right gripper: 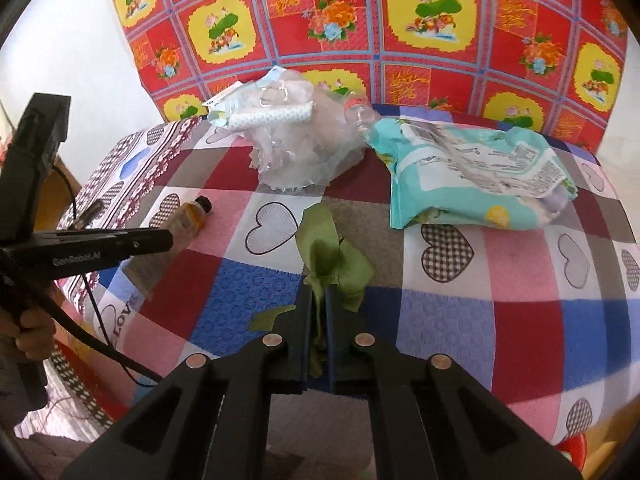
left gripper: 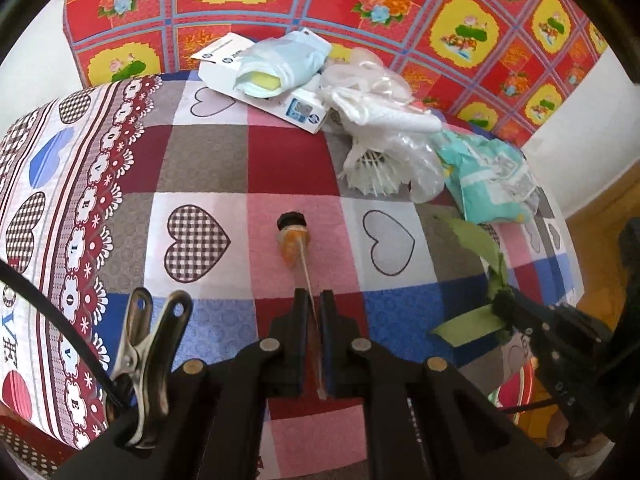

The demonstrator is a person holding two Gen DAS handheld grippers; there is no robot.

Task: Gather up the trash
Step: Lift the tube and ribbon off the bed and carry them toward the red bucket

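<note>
Green leaf scraps (right gripper: 336, 268) sit pinched in the right gripper (right gripper: 319, 300), the left gripper (left gripper: 315, 300) clamps a squeezed paint tube (left gripper: 293, 242) by its flattened tail: lift both clear without loosening.

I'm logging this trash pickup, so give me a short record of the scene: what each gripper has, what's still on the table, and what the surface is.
left gripper: shut on the flattened end of a small orange tube
right gripper: shut on green leaves
still on table: teal wrapper, clear plastic bag, shuttlecock, white box
surface: patchwork cloth with hearts
backdrop: red floral cloth
</note>
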